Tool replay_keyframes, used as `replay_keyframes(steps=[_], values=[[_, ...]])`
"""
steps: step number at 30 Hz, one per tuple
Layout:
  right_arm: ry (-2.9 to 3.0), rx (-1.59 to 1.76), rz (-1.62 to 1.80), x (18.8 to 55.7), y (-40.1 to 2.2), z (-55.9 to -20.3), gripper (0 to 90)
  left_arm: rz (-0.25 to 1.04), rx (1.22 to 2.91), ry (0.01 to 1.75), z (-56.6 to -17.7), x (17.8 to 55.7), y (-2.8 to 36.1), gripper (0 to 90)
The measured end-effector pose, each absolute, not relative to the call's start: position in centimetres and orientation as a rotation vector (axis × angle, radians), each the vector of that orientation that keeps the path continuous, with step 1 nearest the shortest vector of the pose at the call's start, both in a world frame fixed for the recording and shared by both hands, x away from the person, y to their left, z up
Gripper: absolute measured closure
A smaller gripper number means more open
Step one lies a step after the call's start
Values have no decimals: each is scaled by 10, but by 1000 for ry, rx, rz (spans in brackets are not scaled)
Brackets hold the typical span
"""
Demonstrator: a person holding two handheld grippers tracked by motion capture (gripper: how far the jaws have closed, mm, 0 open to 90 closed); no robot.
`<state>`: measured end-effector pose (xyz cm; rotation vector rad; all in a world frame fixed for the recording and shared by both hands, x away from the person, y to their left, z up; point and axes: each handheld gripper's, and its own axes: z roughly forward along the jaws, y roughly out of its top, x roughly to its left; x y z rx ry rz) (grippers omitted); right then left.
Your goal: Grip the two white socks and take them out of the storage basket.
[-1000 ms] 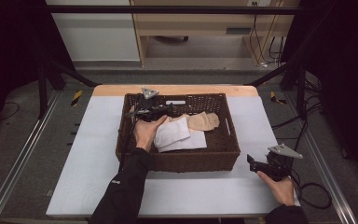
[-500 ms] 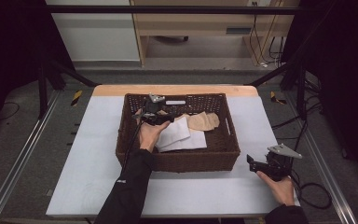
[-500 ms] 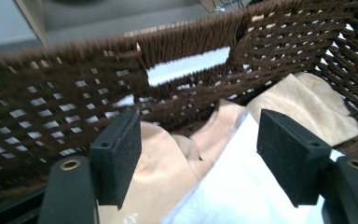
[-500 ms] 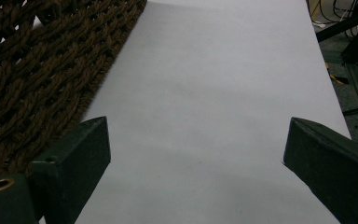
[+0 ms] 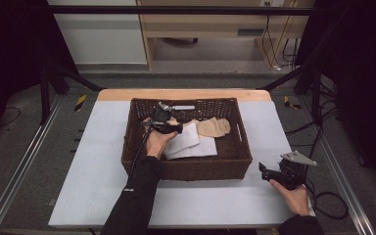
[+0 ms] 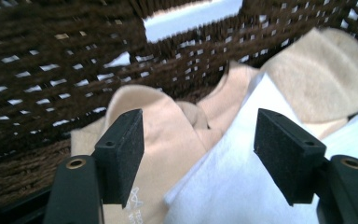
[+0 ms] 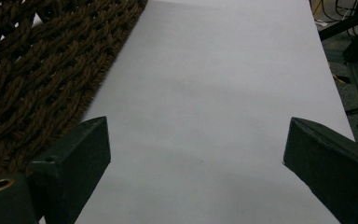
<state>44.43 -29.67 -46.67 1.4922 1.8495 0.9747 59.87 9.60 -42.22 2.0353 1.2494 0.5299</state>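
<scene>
The beige cloth lay in the far left corner of the wicker basket beside a white cloth, a small pale print on its near edge too blurred to read. The left gripper view showed the left claw, jaws apart and just closing slightly, straddling both cloths without pressing. The high view showed the right claw on the counter, while its own view showed it open over bare surface.

floor: grey, dim | far side: pale wooden shelf unit, white cabinet on its left | sides: black curtains | frame: metal rails | cables on the right | tabletop pale grey, wooden far edge
</scene>
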Motion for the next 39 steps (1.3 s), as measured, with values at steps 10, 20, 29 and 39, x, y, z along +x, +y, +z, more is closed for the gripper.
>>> replay_keyframes(steps=[10, 20, 29, 39], values=[[1852, 1490, 977, 444, -296, -467, 74, 486, 2075, 1257, -429, 600, 93, 374], [1855, 1491, 978, 445, -296, -467, 75, 419, 2103, 1265, -431, 598, 89, 536], [1853, 1486, 976, 444, -297, -466, 75, 321, 2118, 1330, -429, 598, 90, 788], [1854, 1488, 972, 444, -297, -466, 76, 343, 2000, 1221, -407, 585, 89, 867]])
